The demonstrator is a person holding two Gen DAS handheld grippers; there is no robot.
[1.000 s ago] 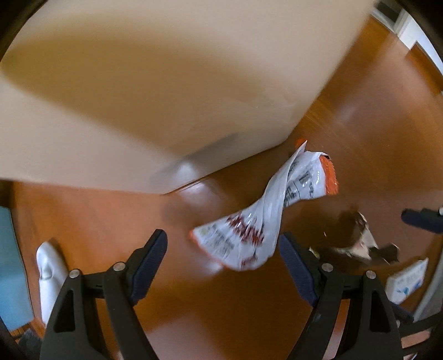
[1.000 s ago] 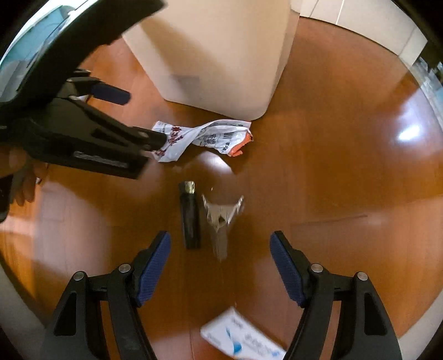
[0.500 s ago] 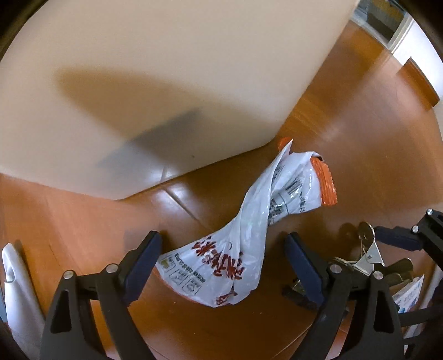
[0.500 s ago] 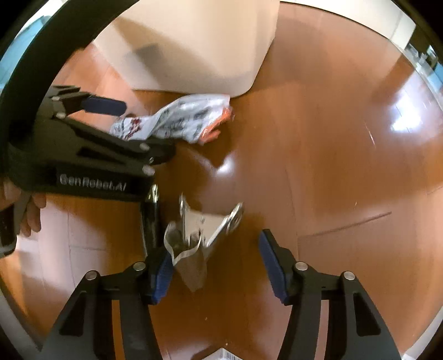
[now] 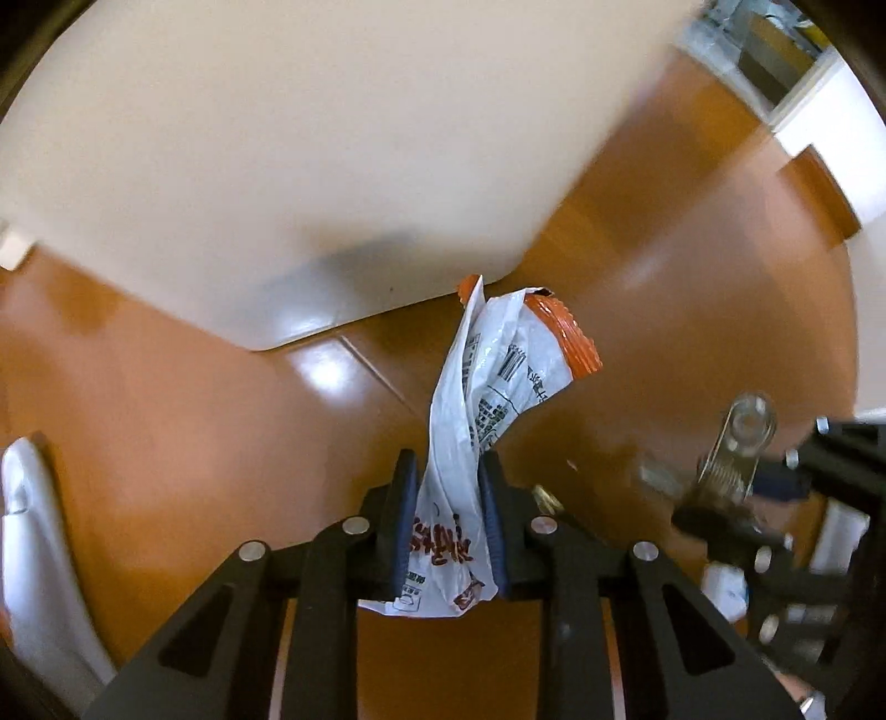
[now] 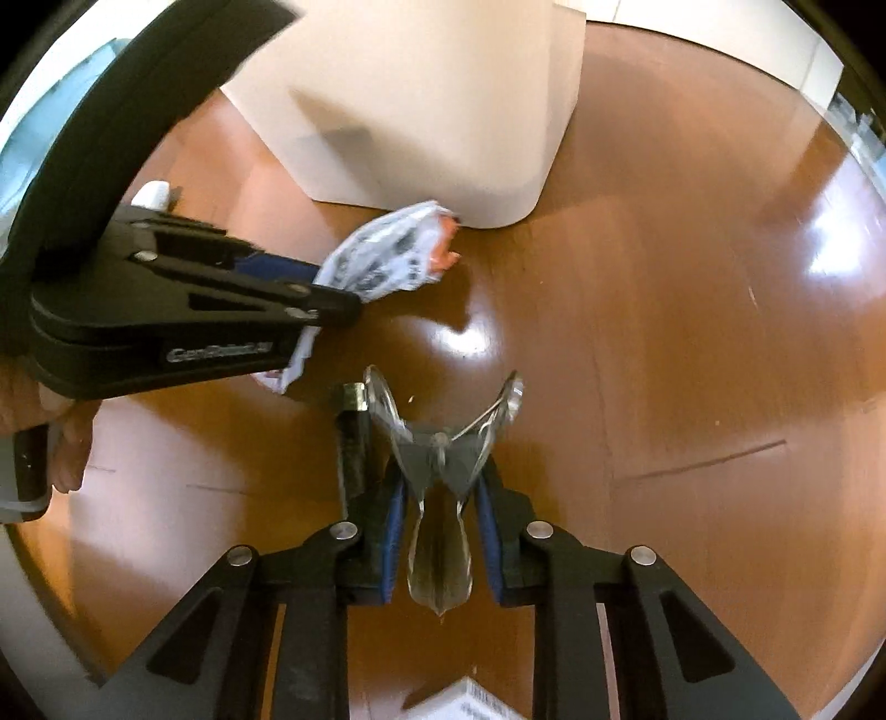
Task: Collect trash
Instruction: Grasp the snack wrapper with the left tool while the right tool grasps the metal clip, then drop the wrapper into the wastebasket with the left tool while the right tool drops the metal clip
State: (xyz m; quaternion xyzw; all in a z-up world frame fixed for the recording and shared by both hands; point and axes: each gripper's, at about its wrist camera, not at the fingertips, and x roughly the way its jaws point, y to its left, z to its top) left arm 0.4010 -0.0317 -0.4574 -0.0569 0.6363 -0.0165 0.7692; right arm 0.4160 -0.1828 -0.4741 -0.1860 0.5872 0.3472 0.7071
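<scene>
My left gripper point(image 5: 446, 487) is shut on a white snack wrapper point(image 5: 487, 387) with orange edges and red print, held just above the wooden floor in front of a cream trash bin point(image 5: 310, 166). In the right wrist view the wrapper point(image 6: 387, 255) hangs from the left gripper point(image 6: 332, 299) near the bin point(image 6: 432, 105). My right gripper point(image 6: 440, 493) is shut on a clear plastic clip point(image 6: 440, 459) with a metal spring, its wings spread upward. The clip also shows at the right of the left wrist view point(image 5: 731, 454).
A black cylindrical tube point(image 6: 351, 437) lies on the floor just left of the right gripper. A white printed packet point(image 6: 470, 700) lies at the bottom edge. A white object point(image 5: 33, 554) lies at the left. White baseboards point(image 6: 720, 39) border the wooden floor behind.
Both grippers have closed: the left on the snack wrapper, the right on the plastic clip. Both moved down and forward to their items from an open stance.
</scene>
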